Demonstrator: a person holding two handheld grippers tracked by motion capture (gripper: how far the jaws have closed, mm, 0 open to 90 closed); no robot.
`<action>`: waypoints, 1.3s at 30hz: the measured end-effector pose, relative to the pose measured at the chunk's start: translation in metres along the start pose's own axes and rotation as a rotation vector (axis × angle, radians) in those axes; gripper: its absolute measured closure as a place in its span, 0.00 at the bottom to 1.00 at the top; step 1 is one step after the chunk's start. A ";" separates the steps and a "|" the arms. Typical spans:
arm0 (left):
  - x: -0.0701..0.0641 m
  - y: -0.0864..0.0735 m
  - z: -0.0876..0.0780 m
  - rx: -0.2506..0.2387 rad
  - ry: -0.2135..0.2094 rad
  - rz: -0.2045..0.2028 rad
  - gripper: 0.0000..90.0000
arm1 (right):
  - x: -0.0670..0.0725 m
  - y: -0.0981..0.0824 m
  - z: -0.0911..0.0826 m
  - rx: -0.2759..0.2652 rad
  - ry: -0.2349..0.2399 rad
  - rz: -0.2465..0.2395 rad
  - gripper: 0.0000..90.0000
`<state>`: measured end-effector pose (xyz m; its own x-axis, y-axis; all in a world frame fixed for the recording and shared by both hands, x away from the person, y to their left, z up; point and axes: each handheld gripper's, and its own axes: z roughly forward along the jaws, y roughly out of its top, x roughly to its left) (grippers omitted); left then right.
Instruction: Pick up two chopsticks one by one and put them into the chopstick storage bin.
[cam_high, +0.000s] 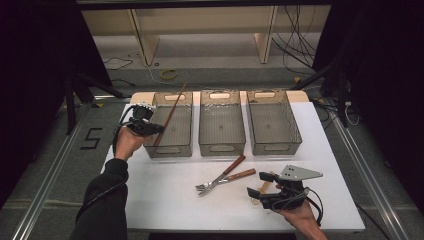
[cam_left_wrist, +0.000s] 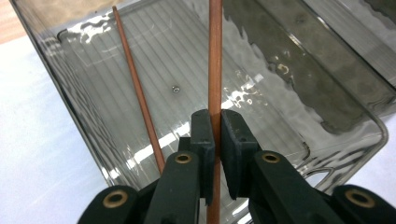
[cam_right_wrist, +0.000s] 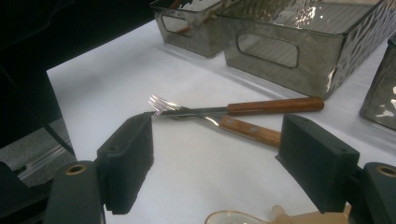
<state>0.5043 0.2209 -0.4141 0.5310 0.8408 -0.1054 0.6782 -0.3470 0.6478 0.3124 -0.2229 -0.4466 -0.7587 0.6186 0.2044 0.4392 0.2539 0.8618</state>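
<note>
My left gripper (cam_high: 156, 129) (cam_left_wrist: 215, 126) is shut on a thin brown chopstick (cam_high: 172, 111) (cam_left_wrist: 215, 60), which slants up over the left bin (cam_high: 176, 150) (cam_left_wrist: 322, 112). A second chopstick (cam_left_wrist: 136, 88) lies inside that bin, leaning on its wall. Near the table's front right, my right gripper (cam_high: 258, 184) (cam_right_wrist: 217, 137) stands open with nothing between its jaws. Just beyond it lie two wooden-handled forks (cam_high: 222, 177), crossed, one (cam_right_wrist: 275, 106) over the other (cam_right_wrist: 250, 130). A wooden-handled spoon (cam_high: 263, 189) (cam_right_wrist: 233, 218) lies under the right gripper.
Three clear grey bins stand in a row at the back of the white table (cam_high: 165, 200); the middle bin (cam_high: 222, 137) (cam_right_wrist: 299, 56) and the right bin (cam_high: 274, 135) hold nothing that I can see. Cables and shelf legs lie on the floor beyond.
</note>
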 end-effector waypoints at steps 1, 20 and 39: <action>0.000 0.000 0.000 0.002 0.001 -0.003 0.92 | 0.000 0.000 0.000 -0.002 0.000 0.000 0.30; -0.002 -0.004 -0.003 -0.005 -0.002 -0.077 0.64 | -0.002 0.000 -0.001 -0.004 -0.003 0.008 0.30; -0.041 -0.035 -0.029 -0.155 -0.039 -0.017 0.32 | -0.013 0.010 -0.010 0.024 -0.123 0.004 0.31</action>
<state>0.4441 0.2106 -0.4099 0.5411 0.8284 -0.1449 0.6024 -0.2616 0.7541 0.3214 -0.2358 -0.4363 -0.6927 0.7060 0.1476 0.4545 0.2683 0.8494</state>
